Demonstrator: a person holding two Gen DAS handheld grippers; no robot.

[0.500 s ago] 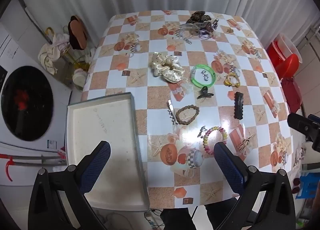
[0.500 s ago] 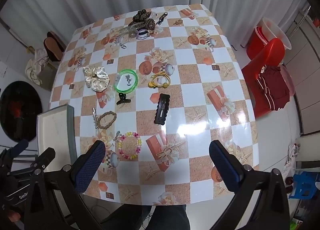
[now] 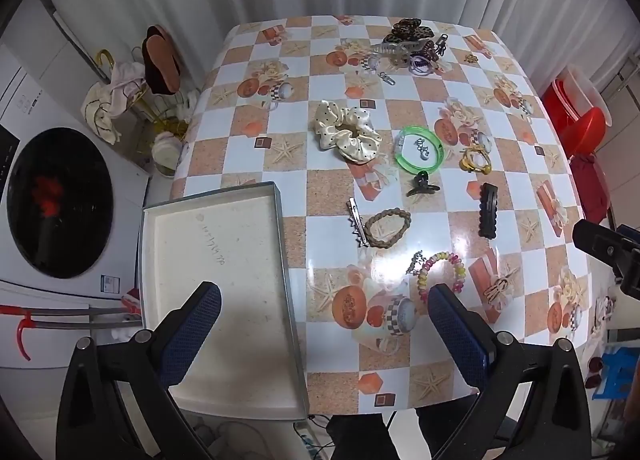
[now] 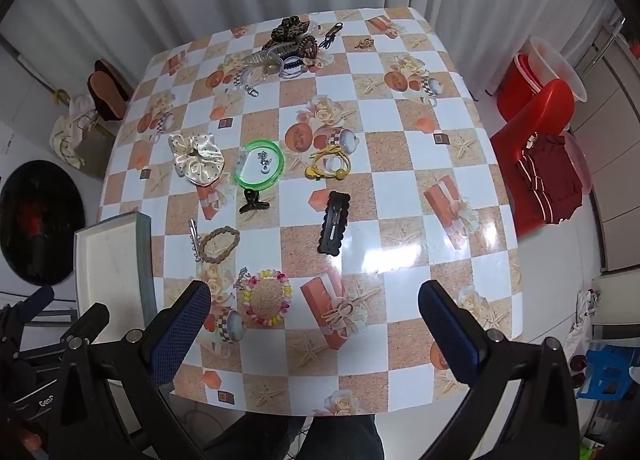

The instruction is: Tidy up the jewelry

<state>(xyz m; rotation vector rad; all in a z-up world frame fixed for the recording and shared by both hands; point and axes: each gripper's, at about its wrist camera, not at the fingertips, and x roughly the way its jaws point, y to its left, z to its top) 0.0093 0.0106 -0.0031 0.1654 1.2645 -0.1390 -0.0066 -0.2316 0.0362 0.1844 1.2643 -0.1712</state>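
Since half a second ago we see almost no change: both views frame the table [image 3: 256, 132] as before and nothing on it has shifted. Our left gripper [image 3: 324, 310] hangs with its jaws spread wide and empty, one finger over the shallow white tray [image 3: 224, 244] at the table's left edge, the other just beside the beaded bracelet [image 3: 440, 270]. Our right gripper [image 4: 314, 310] is likewise wide open and holds nothing, above the near edge. The jewelry lies scattered on the checked cloth: a cream scrunchie [image 3: 346, 130], a green bangle [image 3: 420, 151], a braided band [image 3: 387, 228] and a black clip [image 3: 488, 216], with a pile of hair clips [image 3: 408, 46] at the far end. Only the left view shows the whole tray; the right view shows the red chair [image 4: 536, 132] in full and the left gripper's body at its lower left.
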